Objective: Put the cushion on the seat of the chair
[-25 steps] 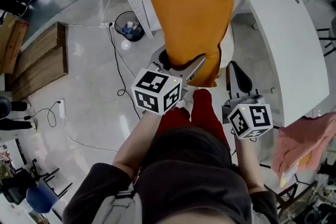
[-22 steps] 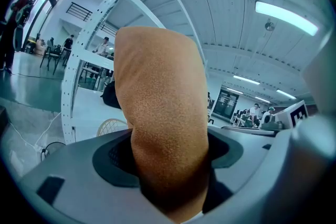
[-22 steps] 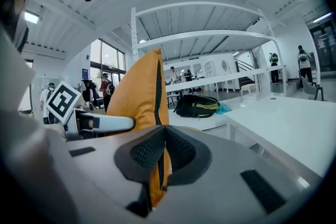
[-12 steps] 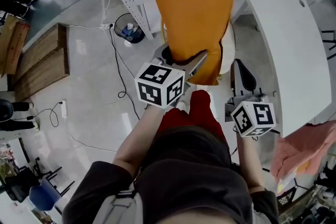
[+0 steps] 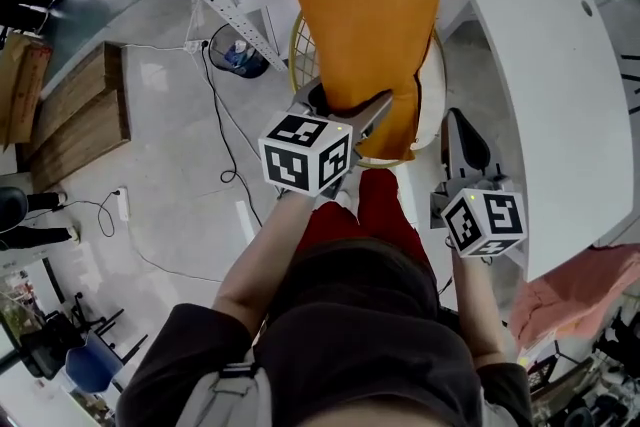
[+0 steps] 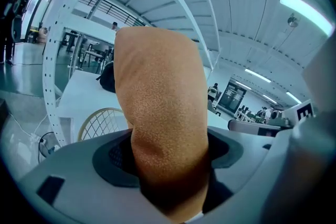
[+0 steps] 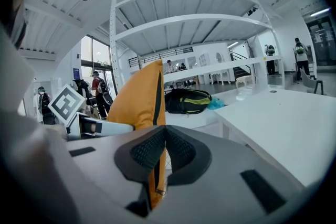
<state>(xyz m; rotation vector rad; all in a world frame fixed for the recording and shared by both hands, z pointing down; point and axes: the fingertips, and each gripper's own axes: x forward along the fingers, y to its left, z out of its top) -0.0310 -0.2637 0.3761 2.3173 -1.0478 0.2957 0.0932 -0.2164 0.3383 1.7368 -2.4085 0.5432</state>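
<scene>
The cushion (image 5: 365, 35) hangs in the air above the chair (image 5: 432, 100), covering most of the seat from overhead and not yet resting on it. The left claw (image 5: 348, 111) stands fairly wide, because it is clamped on a thick fold at the cushion's near edge. The right claw (image 5: 453, 125) is narrow and, by its own view, seems to pinch the thin zip seam at the cushion's near right corner; from overhead that contact is hard to confirm. The step in hand looks like the lowering. To do it well, both claws should sink at the same rate so the cushion comes down flat rather than folding around the left grip. The far edge should land first, toward the chair's far edge, where its wire frame (image 6: 100, 123) shows. The near edge can then be laid down to line up with the seat's near edge. The white counter (image 5: 560, 95) stands just beside the chair on the right, so the right claw needs to stay inboard of its edge. The jaws should open only once the seat takes the weight, the thin right grip first.
</scene>
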